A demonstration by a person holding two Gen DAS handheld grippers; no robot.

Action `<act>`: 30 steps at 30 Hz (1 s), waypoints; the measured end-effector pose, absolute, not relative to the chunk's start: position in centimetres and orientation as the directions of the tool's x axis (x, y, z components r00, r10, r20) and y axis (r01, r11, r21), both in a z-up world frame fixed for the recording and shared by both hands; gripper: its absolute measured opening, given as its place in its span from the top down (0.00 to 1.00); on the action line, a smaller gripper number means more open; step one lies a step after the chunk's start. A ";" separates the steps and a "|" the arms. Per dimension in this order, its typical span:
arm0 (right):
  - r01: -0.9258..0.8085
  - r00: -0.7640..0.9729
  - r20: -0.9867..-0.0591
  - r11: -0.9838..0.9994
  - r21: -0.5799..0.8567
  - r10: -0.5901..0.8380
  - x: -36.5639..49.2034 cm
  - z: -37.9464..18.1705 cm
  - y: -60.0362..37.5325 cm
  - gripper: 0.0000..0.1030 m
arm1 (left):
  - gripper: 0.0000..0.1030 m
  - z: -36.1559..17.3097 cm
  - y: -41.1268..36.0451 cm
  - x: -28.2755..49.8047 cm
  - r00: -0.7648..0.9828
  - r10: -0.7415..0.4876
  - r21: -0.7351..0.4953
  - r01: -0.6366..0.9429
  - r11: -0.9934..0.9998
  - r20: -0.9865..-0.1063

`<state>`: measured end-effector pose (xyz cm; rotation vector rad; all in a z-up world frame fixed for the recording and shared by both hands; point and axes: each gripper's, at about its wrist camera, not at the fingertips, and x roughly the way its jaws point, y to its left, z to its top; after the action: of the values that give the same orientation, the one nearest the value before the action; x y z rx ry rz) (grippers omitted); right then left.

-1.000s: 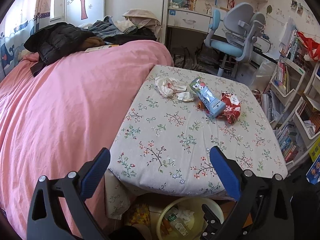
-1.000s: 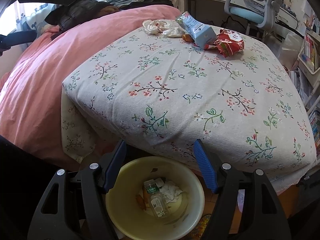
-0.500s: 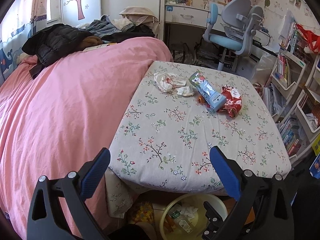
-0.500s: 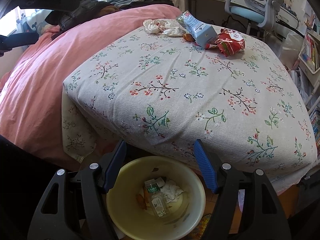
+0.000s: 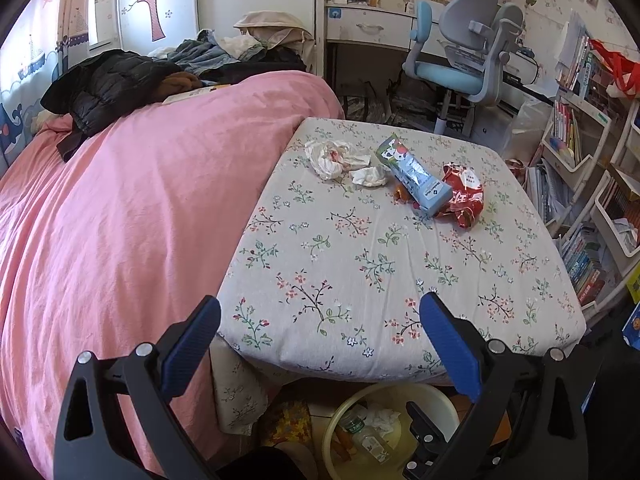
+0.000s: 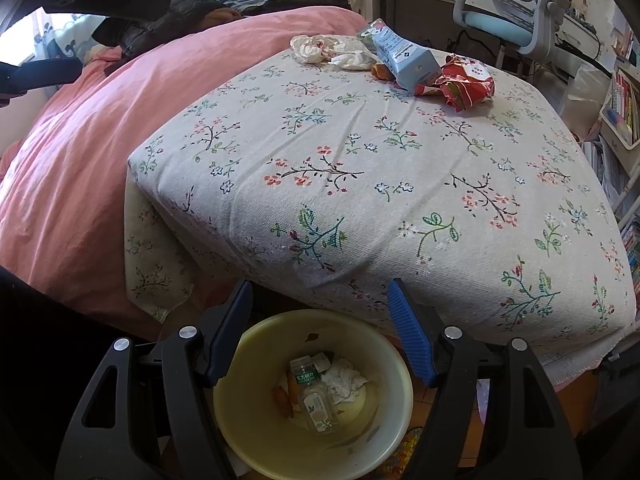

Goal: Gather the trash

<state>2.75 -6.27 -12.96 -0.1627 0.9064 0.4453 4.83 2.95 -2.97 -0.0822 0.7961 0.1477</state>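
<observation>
Trash lies at the far side of a floral-covered table (image 5: 360,264): a crumpled white tissue (image 5: 330,154), a smaller tissue (image 5: 369,176), a blue milk carton (image 5: 416,178) on its side, a red snack wrapper (image 5: 462,194) and an orange scrap (image 5: 400,194). The same pile shows in the right wrist view, with the carton (image 6: 404,58) and wrapper (image 6: 460,82). My left gripper (image 5: 320,320) is open and empty above the table's near edge. My right gripper (image 6: 320,304) is open and empty just above a yellow bin (image 6: 256,440) holding a plastic bottle (image 6: 314,394), tissue and orange scraps.
A pink-covered bed (image 5: 120,220) with a black jacket (image 5: 108,88) adjoins the table's left side. A blue desk chair (image 5: 460,68) and desk stand behind. Bookshelves (image 5: 592,200) line the right. The bin (image 5: 444,396) sits on the floor under the table's near edge.
The left gripper has risen and tilted slightly, so the table and trash sit lower in its view. The right gripper has stayed almost still above the bin. Both stay open.
</observation>
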 end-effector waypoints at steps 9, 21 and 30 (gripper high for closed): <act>-0.439 0.536 -0.787 0.897 0.050 0.306 2.7 -12.9 -6.3 0.35 | 0.08 -3.3 2.7 5.0 0.677 0.113 0.007 -0.157 0.988 -0.727; -0.433 0.558 -0.762 0.899 0.070 0.328 2.5 -11.7 -7.2 0.35 | 0.08 -3.7 3.4 5.2 0.666 0.144 0.012 -0.199 0.980 -0.732; -0.403 0.596 -0.712 0.905 0.135 0.371 4.3 -7.8 -8.8 0.35 | 0.08 -3.8 5.4 6.4 0.650 0.151 -0.039 -0.268 0.963 -0.745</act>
<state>4.30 -8.81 -7.77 -0.0415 0.8171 0.4498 6.36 5.42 -3.77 -0.1507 0.8300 0.2386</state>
